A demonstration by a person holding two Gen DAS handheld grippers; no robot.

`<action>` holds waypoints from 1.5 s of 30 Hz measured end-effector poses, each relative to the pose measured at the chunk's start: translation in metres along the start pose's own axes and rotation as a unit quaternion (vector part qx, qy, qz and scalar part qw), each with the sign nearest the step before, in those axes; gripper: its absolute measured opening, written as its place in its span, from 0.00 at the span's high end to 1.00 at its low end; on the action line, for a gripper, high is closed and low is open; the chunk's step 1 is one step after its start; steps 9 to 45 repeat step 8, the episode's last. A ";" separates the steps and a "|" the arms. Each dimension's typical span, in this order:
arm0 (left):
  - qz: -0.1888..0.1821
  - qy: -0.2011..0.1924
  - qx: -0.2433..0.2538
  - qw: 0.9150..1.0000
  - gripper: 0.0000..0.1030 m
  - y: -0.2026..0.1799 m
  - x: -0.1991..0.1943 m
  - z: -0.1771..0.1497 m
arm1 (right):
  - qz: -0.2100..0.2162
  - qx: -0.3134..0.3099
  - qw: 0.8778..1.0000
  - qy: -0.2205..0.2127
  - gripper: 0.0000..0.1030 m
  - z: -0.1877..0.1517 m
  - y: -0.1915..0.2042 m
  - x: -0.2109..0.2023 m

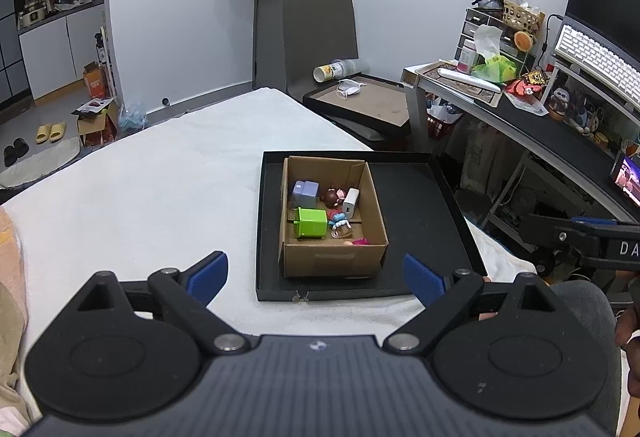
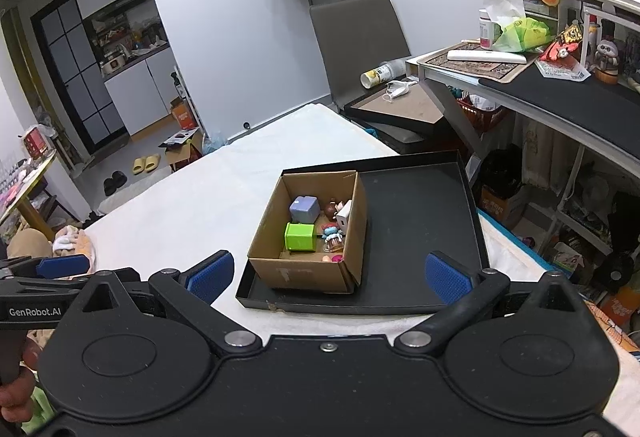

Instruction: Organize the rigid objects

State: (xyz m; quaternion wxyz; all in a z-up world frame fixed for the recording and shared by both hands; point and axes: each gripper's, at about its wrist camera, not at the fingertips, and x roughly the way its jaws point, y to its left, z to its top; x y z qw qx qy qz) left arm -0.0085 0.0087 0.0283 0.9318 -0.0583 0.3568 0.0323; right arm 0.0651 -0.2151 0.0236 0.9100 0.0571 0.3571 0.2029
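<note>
A: What's in the open brown cardboard box [image 1: 332, 233]?
B: One green plastic cube [image 1: 310, 223], one lavender cube [image 1: 305, 194], one white charger block [image 1: 351, 203] and some small figurines I can't count.
A: And the box?
B: In the left half of a shallow black tray [image 1: 416, 205] on the white bed [image 1: 140, 181].
A: The grippers?
B: Left gripper [image 1: 316, 277] and right gripper [image 2: 330, 273] hang near the tray, jaws spread wide, empty.

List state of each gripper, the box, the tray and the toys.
Left gripper: open, empty, short of the tray.
Right gripper: open, empty.
Box: open-topped, upright, on the tray's left part.
Tray: on the white cover, right part bare.
Green toy: in the box, on its side.
Purple toy: in the box.
White charger: in the box, against the right wall.
</note>
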 end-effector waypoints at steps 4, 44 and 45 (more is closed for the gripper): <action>-0.002 -0.002 -0.004 1.000 0.09 0.001 0.004 0.004 | 0.001 -0.003 1.000 -0.002 0.00 -0.002 -0.001 0.005; -0.002 -0.004 -0.005 1.000 0.09 0.005 0.010 0.005 | 0.006 -0.003 1.000 0.002 0.00 -0.004 -0.003 0.012; -0.002 -0.004 -0.005 1.000 0.09 0.005 0.010 0.005 | 0.006 -0.003 1.000 0.002 0.00 -0.004 -0.003 0.012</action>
